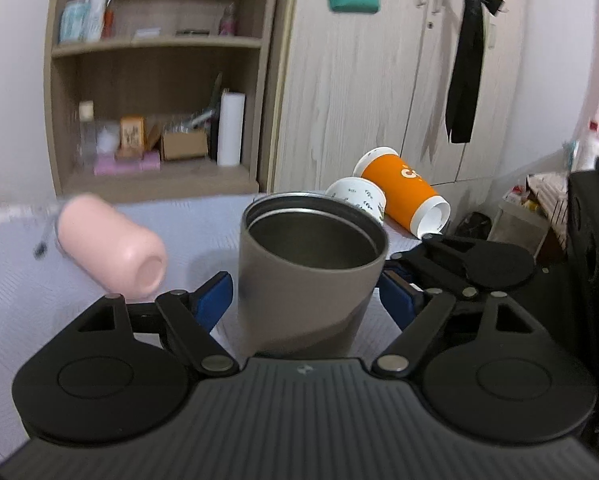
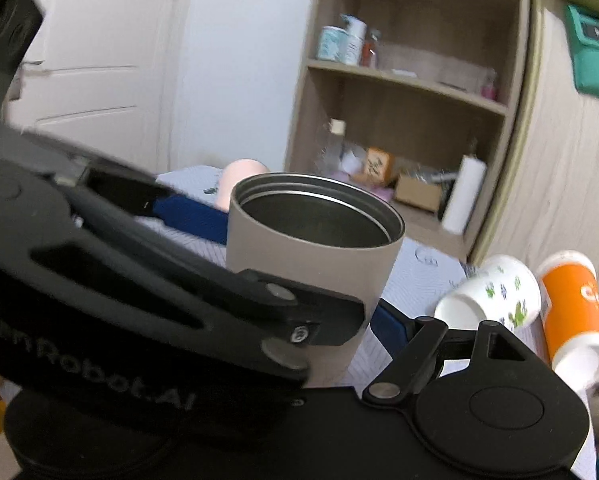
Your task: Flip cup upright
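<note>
Standing mouth-up on the white patterned worktop (image 1: pixel 15 296), the grey steel-lined cup (image 1: pixel 307 272) is seen between the blue pads of the left gripper (image 1: pixel 309 300), whose jaws are spread with a gap visible on each side of the cup wall. The right gripper (image 2: pixel 299 276) is also placed about the same cup: one blue pad is seen close against the far side and the other low by the base, and the jaws appear spread, though contact cannot be ruled out because part of the left gripper's linkage crosses the right wrist view.

The flip itself can be judged done for this cup, so the remaining risk lies in the withdrawal. If either gripper is drawn back at an angle, the cup wall could be clipped by a pad and the cup tipped over again. The two grippers are crowded together, so a linkage could be caught on the other and the cup dragged along.

A pink cup (image 1: pixel 113 246) is lying on its side near the left, and a white printed paper cup (image 1: pixel 357 196) and an orange paper cup (image 1: pixel 405 198) are lying just behind; these could be set rolling by a wide sweep.
</note>
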`<state>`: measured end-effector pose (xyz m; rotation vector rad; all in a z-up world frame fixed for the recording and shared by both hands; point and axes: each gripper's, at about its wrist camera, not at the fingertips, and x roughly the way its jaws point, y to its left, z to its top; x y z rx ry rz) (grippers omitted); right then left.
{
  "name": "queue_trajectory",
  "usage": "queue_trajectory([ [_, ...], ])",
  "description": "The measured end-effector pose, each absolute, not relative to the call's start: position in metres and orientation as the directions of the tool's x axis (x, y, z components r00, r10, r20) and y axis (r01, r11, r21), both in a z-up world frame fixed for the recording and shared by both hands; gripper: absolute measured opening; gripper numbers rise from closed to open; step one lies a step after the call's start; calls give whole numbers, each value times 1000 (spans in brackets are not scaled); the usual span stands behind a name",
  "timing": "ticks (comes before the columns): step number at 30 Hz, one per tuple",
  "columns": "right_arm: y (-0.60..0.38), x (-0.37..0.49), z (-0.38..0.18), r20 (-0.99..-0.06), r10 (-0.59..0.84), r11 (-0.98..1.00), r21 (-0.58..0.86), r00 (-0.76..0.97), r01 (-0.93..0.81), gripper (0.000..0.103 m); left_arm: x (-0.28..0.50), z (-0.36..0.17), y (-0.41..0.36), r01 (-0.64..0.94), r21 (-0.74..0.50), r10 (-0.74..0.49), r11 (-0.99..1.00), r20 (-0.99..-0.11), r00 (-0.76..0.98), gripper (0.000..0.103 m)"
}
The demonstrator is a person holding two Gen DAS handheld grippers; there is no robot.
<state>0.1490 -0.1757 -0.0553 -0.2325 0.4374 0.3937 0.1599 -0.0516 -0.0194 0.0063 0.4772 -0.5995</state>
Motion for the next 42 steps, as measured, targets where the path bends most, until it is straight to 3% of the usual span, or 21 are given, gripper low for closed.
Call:
queue_trajectory([
  [3,-177,145,-53,-435,316,907,-123,843,-404,89,158,-23,-45,524,-144,-531,839,-425,733,86],
  [9,-180,135,-52,-450,305,915,-105,839,-389,89,146,-23,-36,499,-142,-507,855,-434,745,91],
  [19,-189,97,-51,-461,288,935,-56,839,-351,91,115,-15,-17,438,-165,-462,884,-452,763,91],
  [38,-211,-2,-2,-225,139,974,-146,964,-175,92,33,25,13,322,-116,-342,940,-347,873,98],
  [42,-210,-17,10,-211,125,973,-168,969,-162,92,19,31,17,299,-111,-319,948,-335,887,99],
])
